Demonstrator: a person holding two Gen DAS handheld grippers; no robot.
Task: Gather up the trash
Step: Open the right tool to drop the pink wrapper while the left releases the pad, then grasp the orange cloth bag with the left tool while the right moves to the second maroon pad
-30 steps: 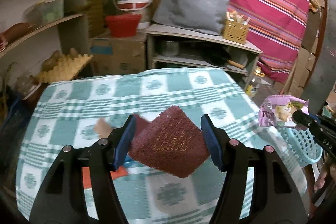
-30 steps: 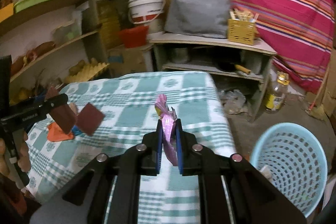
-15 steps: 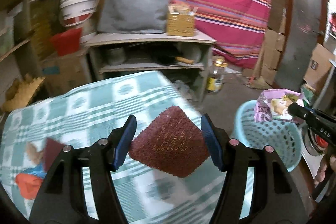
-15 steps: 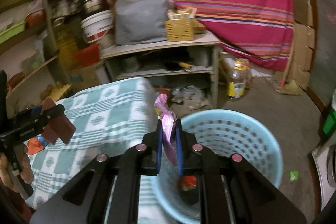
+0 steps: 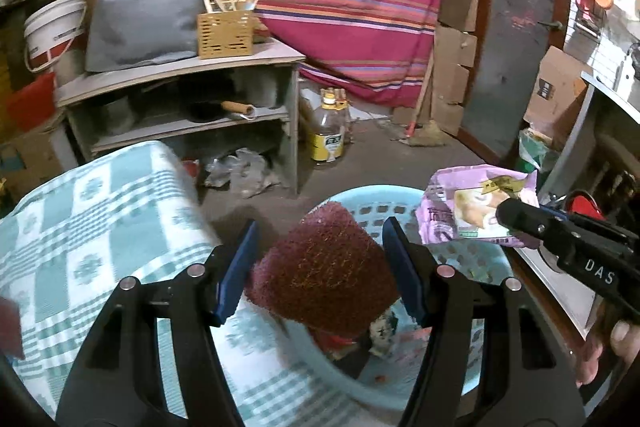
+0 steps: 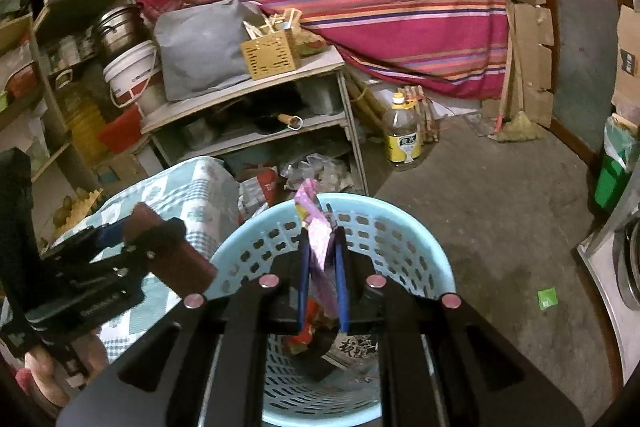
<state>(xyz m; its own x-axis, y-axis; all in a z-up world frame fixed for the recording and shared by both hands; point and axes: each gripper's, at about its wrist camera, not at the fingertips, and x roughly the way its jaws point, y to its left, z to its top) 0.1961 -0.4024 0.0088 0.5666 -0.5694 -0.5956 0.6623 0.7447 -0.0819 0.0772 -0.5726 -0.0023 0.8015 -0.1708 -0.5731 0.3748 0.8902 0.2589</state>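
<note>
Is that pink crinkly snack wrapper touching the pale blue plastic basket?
Apart. The left wrist view shows the pink snack wrapper, pinched in the right hand-held gripper, hanging above the blue basket.

left tool (image 5: 320,265): black frame, blue pads, silver screws | right tool (image 6: 322,259): same, white "DAS" lettering

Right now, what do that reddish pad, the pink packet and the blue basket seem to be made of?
Reddish pad: probably coarse synthetic scouring fibre, matte, with a fuzzy, scratchy surface.
Pink packet: likely thin plastic film, glossy, printed and crinkled.
Blue basket: moulded plastic by its look, smooth, its wall pierced with regular holes.
</note>
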